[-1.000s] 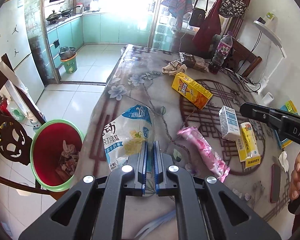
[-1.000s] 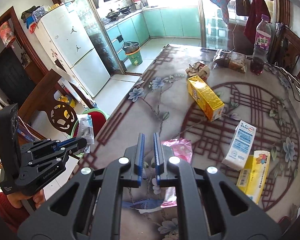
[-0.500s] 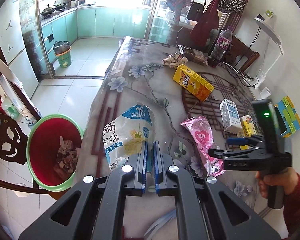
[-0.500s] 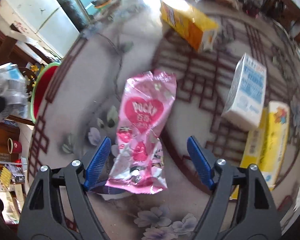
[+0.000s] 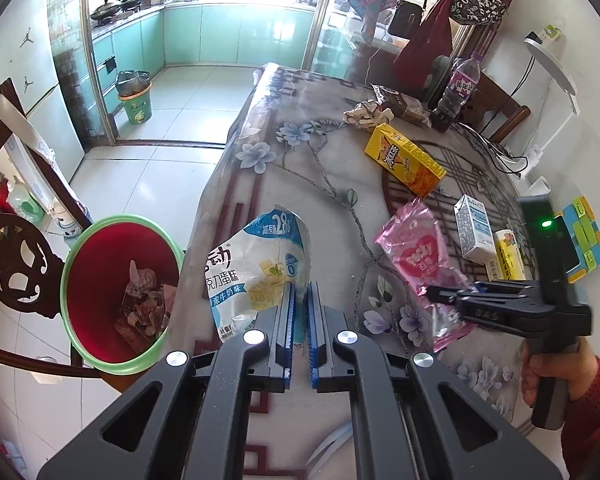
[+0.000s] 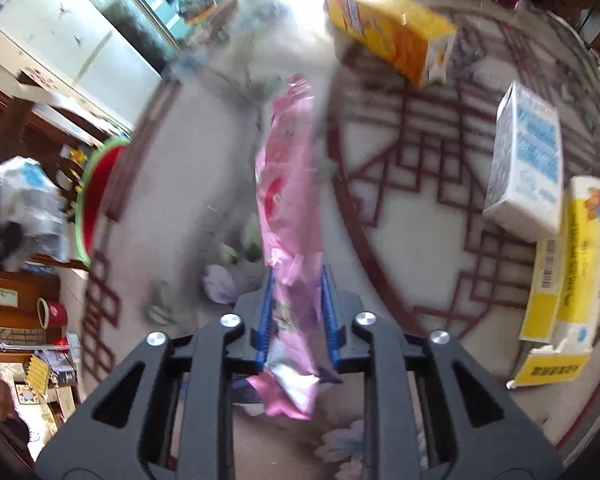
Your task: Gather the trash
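Observation:
My left gripper (image 5: 299, 292) is shut on a white and blue snack bag (image 5: 256, 264) and holds it over the table's left edge. The red bin with a green rim (image 5: 120, 292) stands on the floor to its left, with trash inside. My right gripper (image 6: 296, 280) is shut on the near end of a pink Pocky wrapper (image 6: 288, 184), which stands up edge-on between the blue pads. In the left wrist view the right gripper (image 5: 440, 294) pinches the wrapper (image 5: 416, 248) just above the table.
On the flowered tablecloth (image 5: 300, 168) lie a yellow juice box (image 5: 404, 160), a white milk carton (image 5: 474, 228), a yellow box (image 5: 508, 256), crumpled paper (image 5: 366, 114) and a bottle (image 5: 460, 88). A dark carved chair (image 5: 8, 264) stands beside the bin.
My right gripper went from shut to open around the pink wrapper, then closed on it and lifted its near end. My left gripper kept the snack bag and barely moved.

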Motion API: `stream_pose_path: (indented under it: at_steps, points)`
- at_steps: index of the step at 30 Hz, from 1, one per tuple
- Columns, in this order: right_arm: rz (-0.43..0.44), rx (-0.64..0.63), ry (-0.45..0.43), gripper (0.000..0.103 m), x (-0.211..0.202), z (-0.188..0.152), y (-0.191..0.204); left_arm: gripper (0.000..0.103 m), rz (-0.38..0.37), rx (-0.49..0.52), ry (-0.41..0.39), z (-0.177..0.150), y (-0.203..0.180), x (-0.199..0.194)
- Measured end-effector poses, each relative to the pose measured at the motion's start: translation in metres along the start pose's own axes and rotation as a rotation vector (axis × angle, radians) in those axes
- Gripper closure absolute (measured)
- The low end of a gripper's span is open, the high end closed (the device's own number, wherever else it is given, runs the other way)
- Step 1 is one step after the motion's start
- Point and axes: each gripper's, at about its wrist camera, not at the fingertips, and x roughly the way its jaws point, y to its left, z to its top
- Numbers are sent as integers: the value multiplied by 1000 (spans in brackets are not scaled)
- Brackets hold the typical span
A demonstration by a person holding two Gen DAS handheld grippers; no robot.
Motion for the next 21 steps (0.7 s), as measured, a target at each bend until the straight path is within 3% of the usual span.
stream_pose_path:
  at_steps: [10,21]
  points:
    - [82,-5,-189,83,-77,9,29,100,2,5,-3,5,2,-1]
    - [116,-58,-257,83,-102,26,67,100,22,-17,-25,8,18,-10]
